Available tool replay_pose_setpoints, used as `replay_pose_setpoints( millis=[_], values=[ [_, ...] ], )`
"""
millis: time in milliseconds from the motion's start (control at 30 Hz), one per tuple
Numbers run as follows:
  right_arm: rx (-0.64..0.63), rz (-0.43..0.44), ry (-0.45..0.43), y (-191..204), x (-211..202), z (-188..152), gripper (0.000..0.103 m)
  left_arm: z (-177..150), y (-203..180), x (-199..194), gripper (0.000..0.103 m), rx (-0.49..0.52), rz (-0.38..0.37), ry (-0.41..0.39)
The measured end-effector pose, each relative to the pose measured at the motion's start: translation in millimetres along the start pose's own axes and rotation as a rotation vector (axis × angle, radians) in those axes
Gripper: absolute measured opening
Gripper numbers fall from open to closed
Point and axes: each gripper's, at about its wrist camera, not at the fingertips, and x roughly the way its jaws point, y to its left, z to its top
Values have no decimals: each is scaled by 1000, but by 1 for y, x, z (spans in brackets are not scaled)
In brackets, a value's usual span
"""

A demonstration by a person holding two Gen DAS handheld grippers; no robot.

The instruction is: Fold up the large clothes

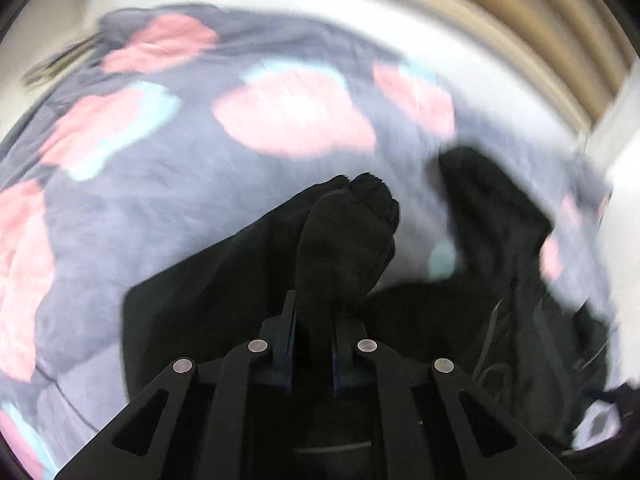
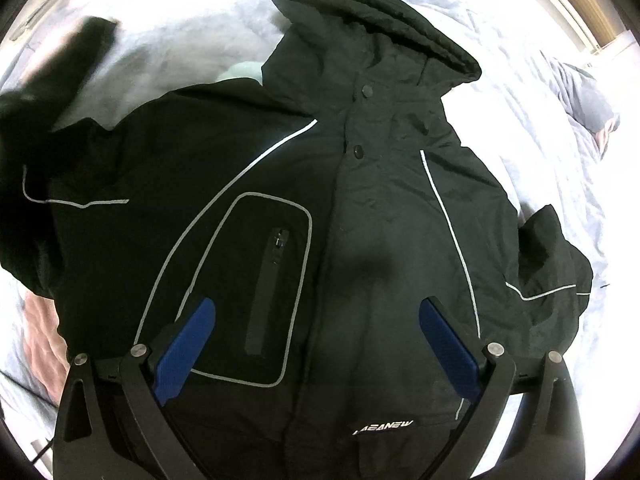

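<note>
Black jacket [image 2: 360,200] lies front-up on the floral blanket [image 1: 200,128], blanket bare all round its edges. Left gripper [image 1: 312,320] clamps a bunched sleeve cuff [image 1: 352,232] off the jacket's left side. Right gripper [image 2: 316,344] hangs wide over the jacket's chest, clear of the hood [image 2: 372,20].

black jacket [image 2: 360,208] lies flat on the pale blanket [image 2: 540,128] | hood at the top | right gripper [image 2: 316,344] above it, blue pads [image 2: 186,344] wide apart

My jacket [image 2: 360,220] is black with thin grey-white piping and white lettering near the hem. The blanket [image 1: 160,184] under it is grey-lavender with pink and pale-blue blotches. My right gripper's pads [image 2: 448,344] are blue.
</note>
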Motion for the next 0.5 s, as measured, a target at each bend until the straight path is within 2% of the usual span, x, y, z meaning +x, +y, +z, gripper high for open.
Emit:
replay_pose_setpoints(
  millis=[67,100,200,300,367,400,467,500],
  values=[
    [3,2,6,1,1,-1,102,0,31,-31,13,-114,-10,-69],
    [3,3,8,1,1,-1,103,0,44,-38,13,-155,-2,-90],
    [-8,4,7,6,-1,-2,102,-14,110,-72,12,-365,42,-161],
    [-33,0,-4,13,-6,-4,102,-37,173,-85,12,-549,73,-176],
    [-51,-1,-9,20,-8,-6,102,-62,216,-91,12,-682,64,-191],
    [-58,-2,-10,23,-10,-7,103,-70,228,-91,12,-714,69,-186],
    [-70,-2,-10,29,-11,-8,102,-95,258,-83,13,-797,5,-161],
    [-76,-3,-10,31,-12,-8,102,-101,265,-81,19,-826,-26,-157]
  ],
)
